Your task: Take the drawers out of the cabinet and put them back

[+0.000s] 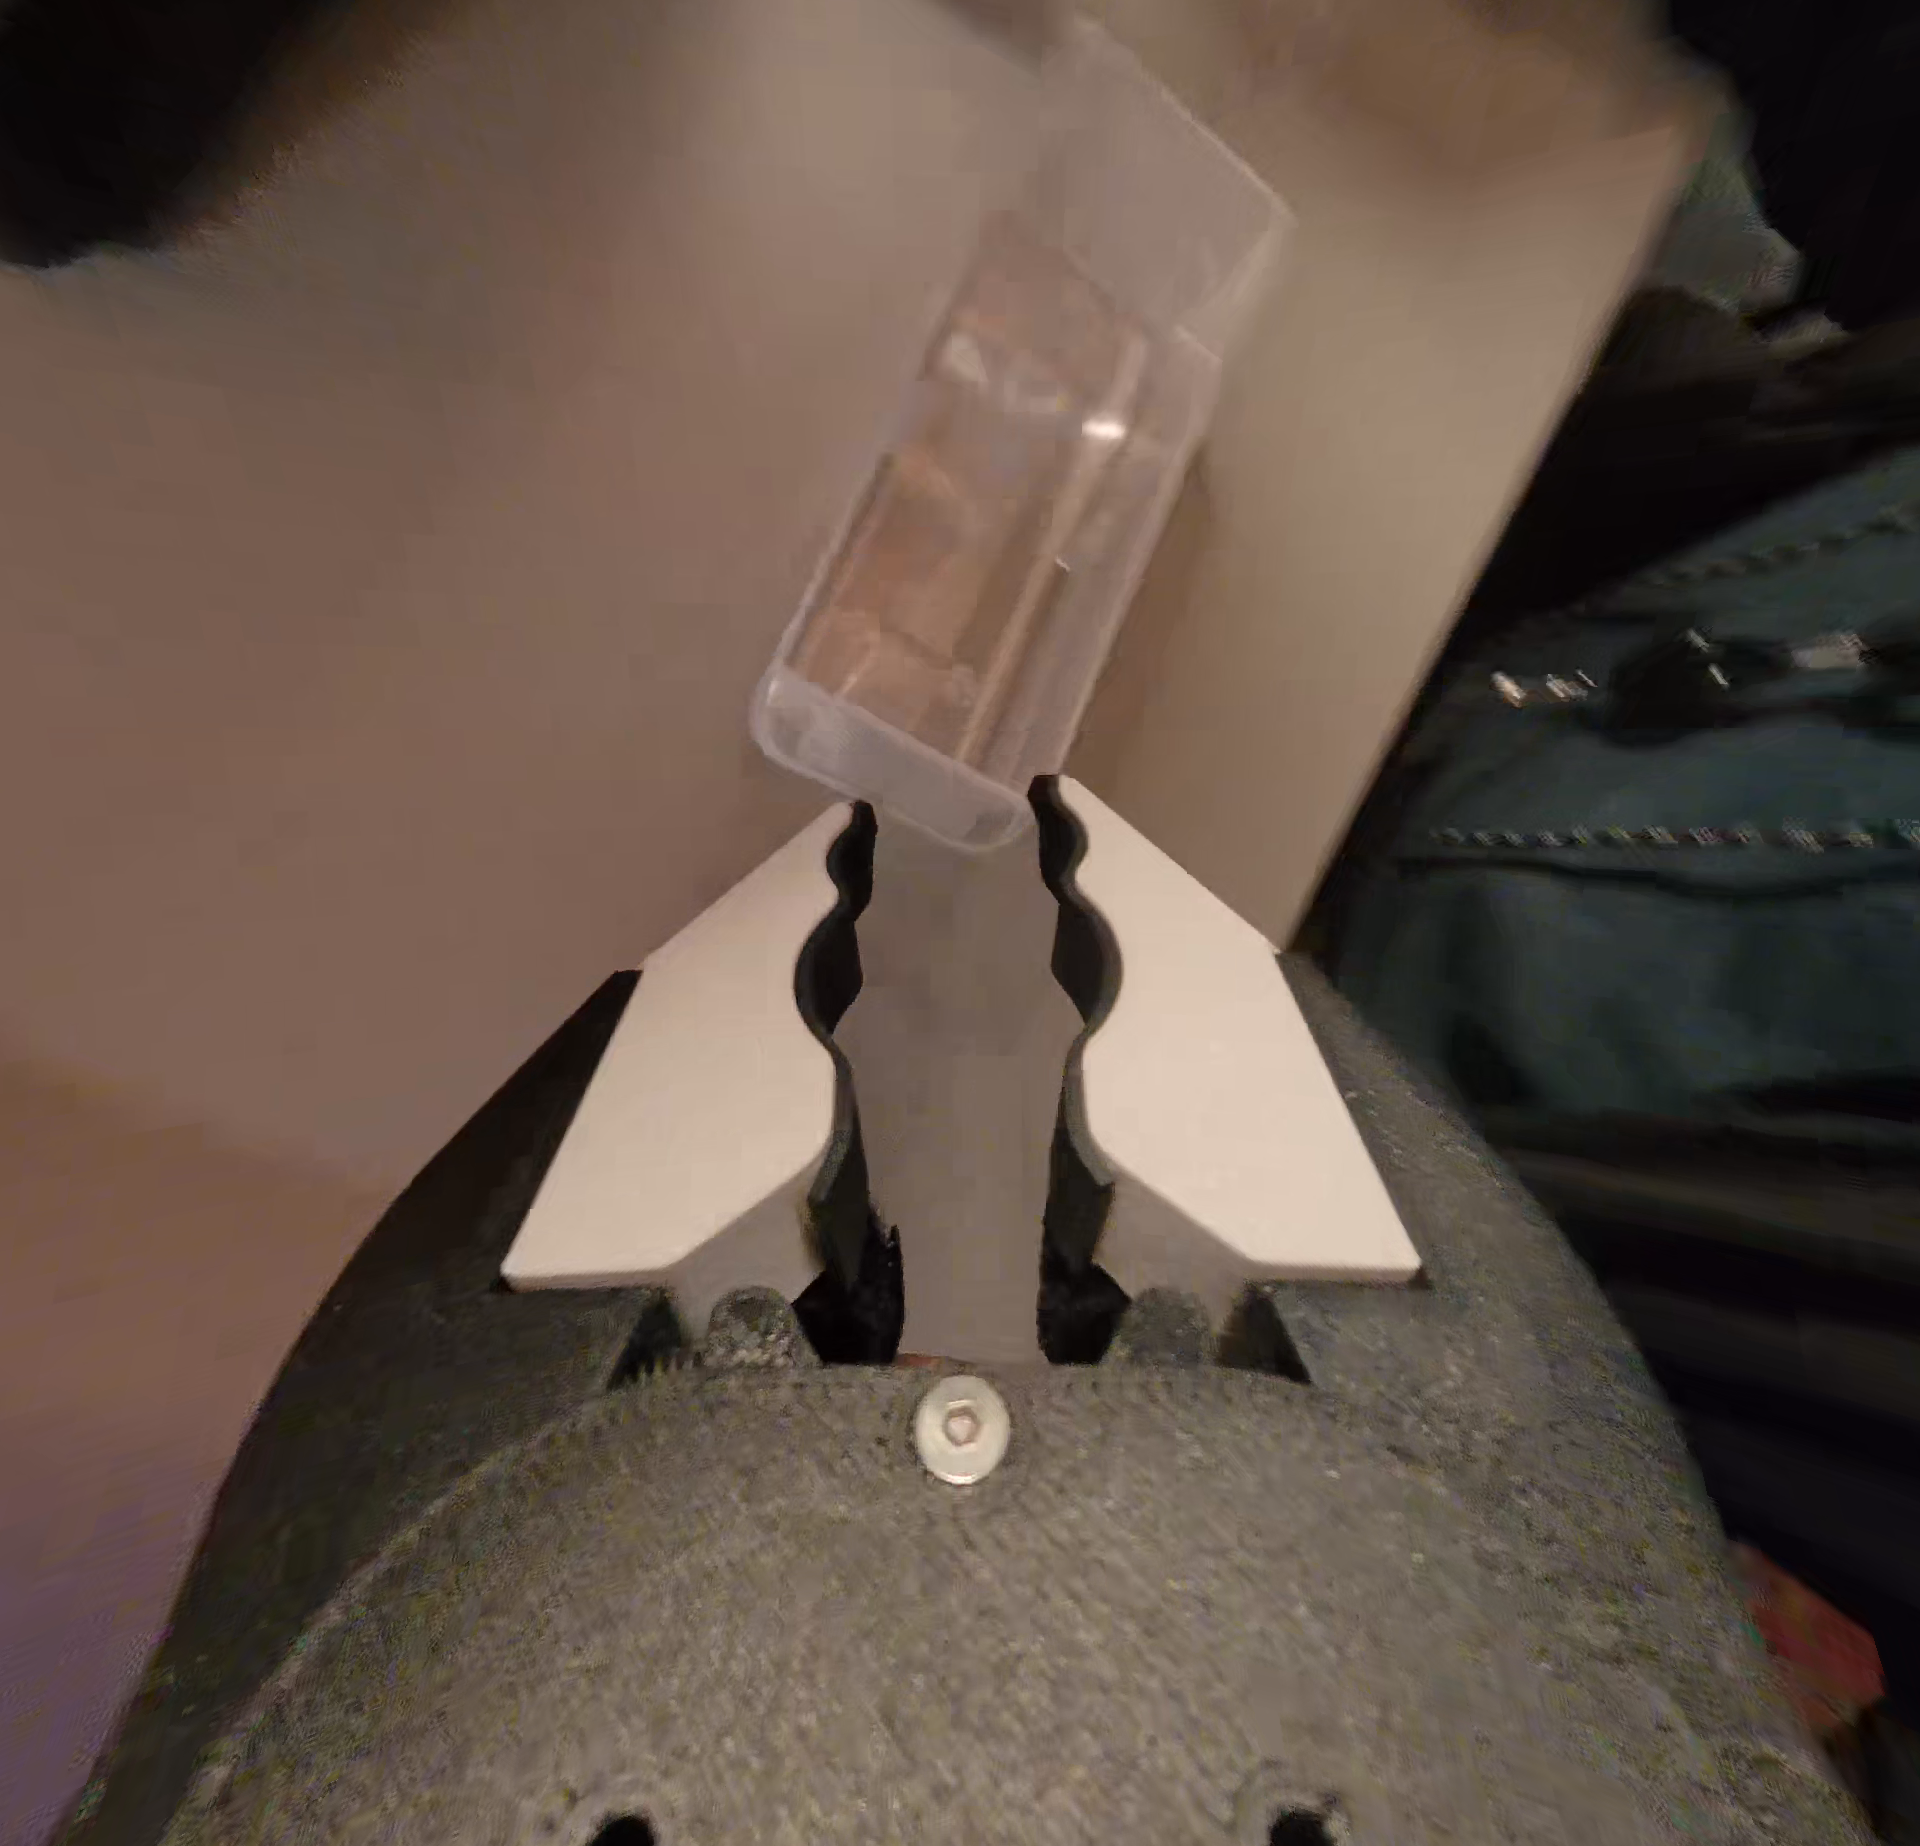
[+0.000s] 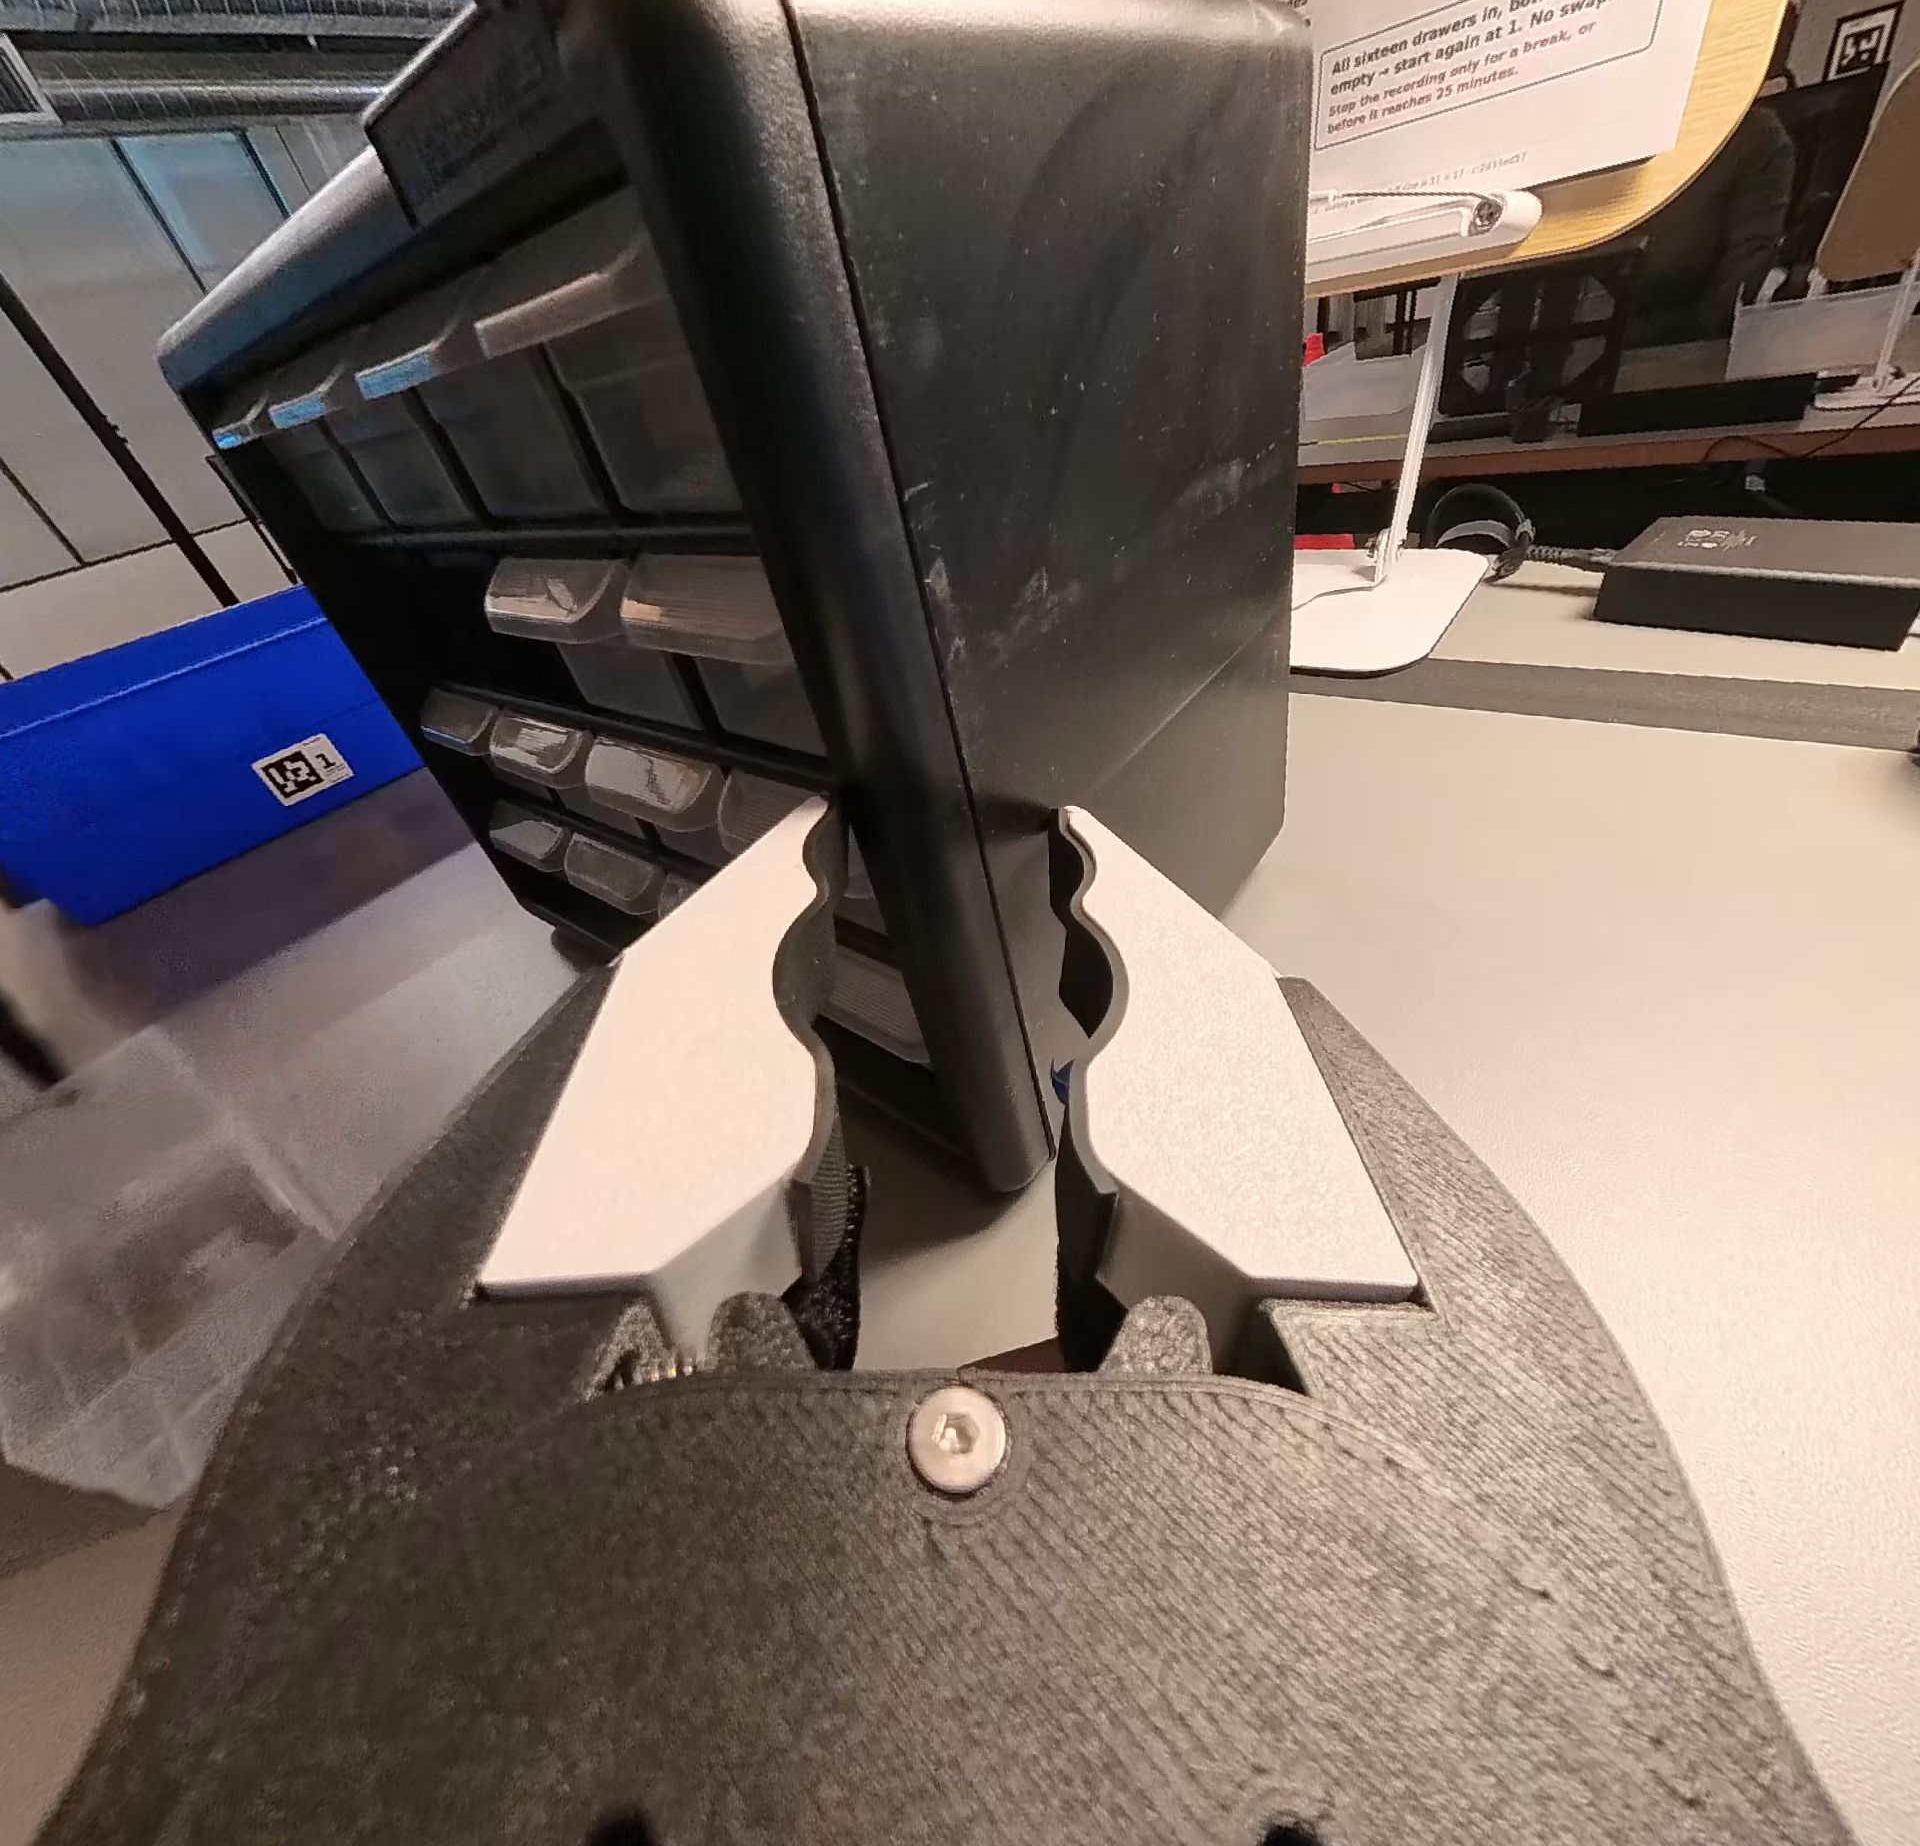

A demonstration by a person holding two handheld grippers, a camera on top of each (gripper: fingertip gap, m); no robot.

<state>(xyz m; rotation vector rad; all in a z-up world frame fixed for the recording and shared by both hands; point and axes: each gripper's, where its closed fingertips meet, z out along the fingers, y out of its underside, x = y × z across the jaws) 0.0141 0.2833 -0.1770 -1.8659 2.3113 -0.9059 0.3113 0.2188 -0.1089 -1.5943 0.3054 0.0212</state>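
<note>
The clear plastic drawer (image 1: 997,508) looks light, thin-walled and slick, stiff enough to keep its shape but likely to twist or slip if pinched at a corner. In the left wrist view it hangs tilted over the pale table (image 1: 364,549), its near end between the tips of the left tongs (image 1: 945,809). The right pad seems to touch it, but blur makes it impossible to tell whether the left pad presses, so the hold is uncertain. A firmer place to take it would be the front lip, square across both pads.

The black cabinet (image 2: 1039,394) is rigid and heavier, yet it is tipped, its lower corner edge standing between the pads of the right tongs (image 2: 935,820). A gap shows on each side of the edge, so these tongs are parted, not clamped.

Only the right wrist view shows the cabinet, its rows of seated drawers (image 2: 644,425) and a blue box (image 2: 156,726) towards the table's left edge. Only the left wrist view shows the removed drawer clearly.
</note>
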